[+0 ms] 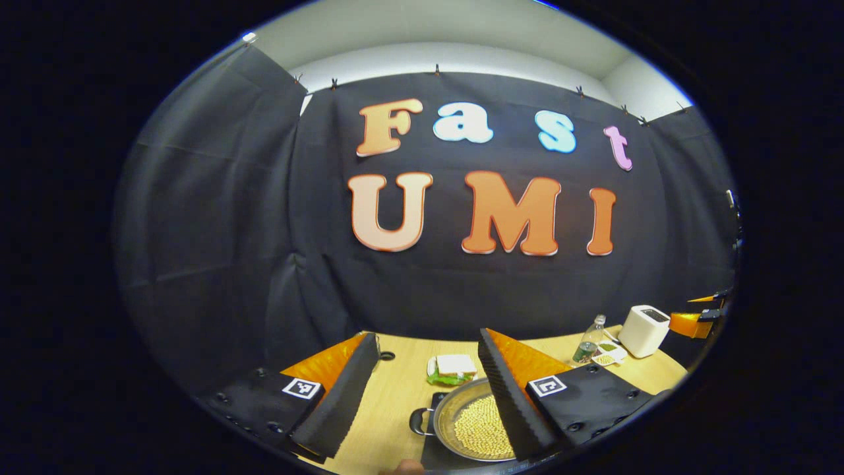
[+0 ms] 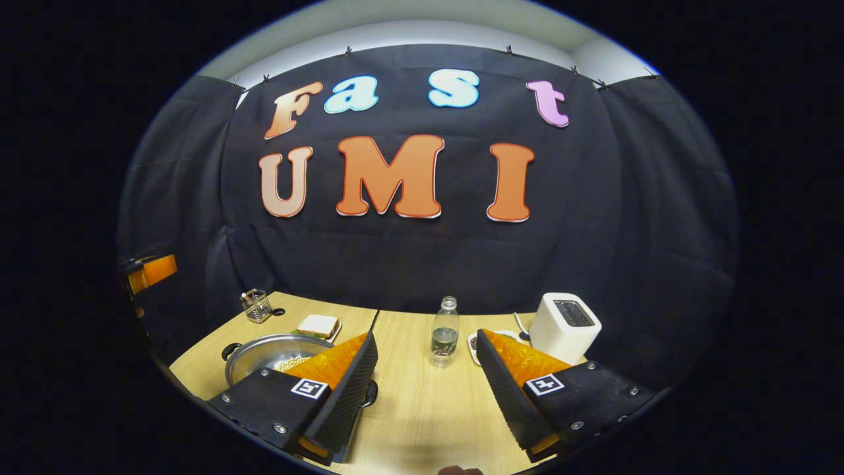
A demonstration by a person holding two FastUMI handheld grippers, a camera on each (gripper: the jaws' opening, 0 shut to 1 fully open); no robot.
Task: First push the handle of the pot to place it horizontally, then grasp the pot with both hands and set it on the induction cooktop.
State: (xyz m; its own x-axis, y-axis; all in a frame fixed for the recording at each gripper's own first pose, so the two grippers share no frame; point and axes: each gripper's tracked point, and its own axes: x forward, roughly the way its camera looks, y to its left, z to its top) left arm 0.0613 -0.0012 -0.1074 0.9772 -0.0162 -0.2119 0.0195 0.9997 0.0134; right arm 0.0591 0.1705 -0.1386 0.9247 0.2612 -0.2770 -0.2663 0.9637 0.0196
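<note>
Both grippers hang spread wide with nothing between their fingers: the left gripper (image 1: pixel 428 389) above the pot (image 1: pixel 471 422), the right gripper (image 2: pixel 425 389) over bare worktop (image 2: pixel 422 409) beside it. That pot sits near the worktop's front edge, seemingly on a dark slab (image 1: pixel 436 432) that may be the cooktop, holding pale beans. Metal and loaded, it should feel stiff, heavy and slick, so I'd take its two side handles (image 1: pixel 419 421). Behind it lie a sandwich (image 1: pixel 455 365), a water bottle (image 2: pixel 445 336) and a toaster (image 2: pixel 564 323) toward the back edge
</note>
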